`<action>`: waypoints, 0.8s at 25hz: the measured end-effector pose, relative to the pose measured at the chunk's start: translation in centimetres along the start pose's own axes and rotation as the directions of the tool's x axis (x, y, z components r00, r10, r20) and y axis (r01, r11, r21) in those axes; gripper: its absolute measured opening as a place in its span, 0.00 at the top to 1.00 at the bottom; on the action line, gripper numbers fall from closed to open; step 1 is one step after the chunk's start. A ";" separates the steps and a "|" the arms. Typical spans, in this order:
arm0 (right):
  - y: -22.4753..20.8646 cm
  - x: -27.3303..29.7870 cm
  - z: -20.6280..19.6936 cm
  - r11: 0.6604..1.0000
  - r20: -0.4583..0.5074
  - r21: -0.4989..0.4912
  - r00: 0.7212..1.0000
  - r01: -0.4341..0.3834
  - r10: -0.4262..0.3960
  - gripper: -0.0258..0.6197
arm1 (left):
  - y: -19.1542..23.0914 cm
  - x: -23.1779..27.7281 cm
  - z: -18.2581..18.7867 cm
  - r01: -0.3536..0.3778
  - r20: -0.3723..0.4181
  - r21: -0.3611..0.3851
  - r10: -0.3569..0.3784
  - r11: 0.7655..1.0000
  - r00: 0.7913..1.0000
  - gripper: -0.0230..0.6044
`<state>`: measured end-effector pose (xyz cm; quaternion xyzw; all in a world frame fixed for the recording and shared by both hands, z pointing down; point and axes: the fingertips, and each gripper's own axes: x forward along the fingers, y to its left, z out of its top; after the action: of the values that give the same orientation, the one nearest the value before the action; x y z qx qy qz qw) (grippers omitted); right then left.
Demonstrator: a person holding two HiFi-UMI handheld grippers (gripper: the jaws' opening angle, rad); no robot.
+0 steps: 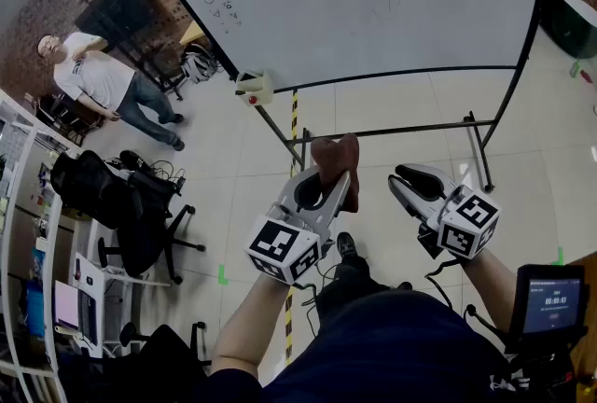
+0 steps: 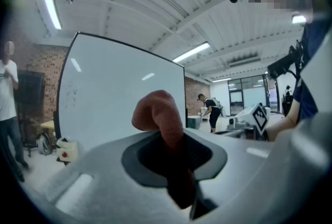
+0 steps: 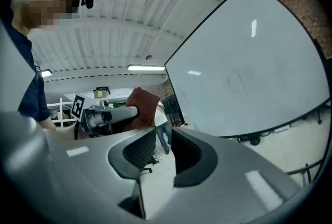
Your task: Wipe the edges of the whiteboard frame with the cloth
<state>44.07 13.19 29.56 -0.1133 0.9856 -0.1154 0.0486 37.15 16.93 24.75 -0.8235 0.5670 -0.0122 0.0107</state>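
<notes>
Filling the far side is the big white whiteboard, standing on a black tubular stand over pale floor tiles, with its thin black frame running along the lower edge and a few faint marks on the surface. Off at far left a bystander in a white T-shirt and jeans stands by the brick wall, and nearer on the left there's a black office chair draped with dark clothing. Now the two tools, both held level and pointing at the board: the left gripper has its jaws clamped tight on the reddish-brown cloth, which bunches up out of the tips, and from that gripper's own view the fabric sits pinched right down in the throat. The cloth is up in the air on the near side of the board, well apart from the frame, touching nothing but the jaws. Just to its right, the right gripper shows its jaws standing a little apart, a narrow gap with nothing in it. Smallest of all, a little white box with a red dot hangs by the board's lower left corner.
</notes>
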 end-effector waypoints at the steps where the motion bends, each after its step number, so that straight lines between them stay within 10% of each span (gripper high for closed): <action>1: 0.1 0.7 0.6 1.000 0.001 -0.006 1.000 -0.010 0.010 0.80 | 0.9 -0.3 0.9 0.000 0.015 0.006 0.000 1.000 1.000 0.85; 8: -1.1 8.9 6.1 0.987 -0.003 0.100 0.992 -0.122 0.123 0.72 | 9.4 0.2 7.5 0.037 0.139 0.044 -0.043 0.998 0.989 0.85; 14: -3.6 17.9 13.6 0.973 0.020 0.000 0.973 -0.230 0.230 0.61 | 18.0 3.4 13.6 0.087 0.206 0.114 -0.110 0.990 0.972 0.85; 20: -3.0 26.1 22.5 0.897 0.079 -0.055 0.893 -0.439 0.442 0.44 | 22.7 5.1 22.4 0.301 0.352 0.159 -0.339 0.940 0.873 0.85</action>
<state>22.18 -0.63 6.71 0.1071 0.9844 -0.0786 0.1157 18.50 4.14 1.68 -0.8916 0.4088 0.1152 0.1573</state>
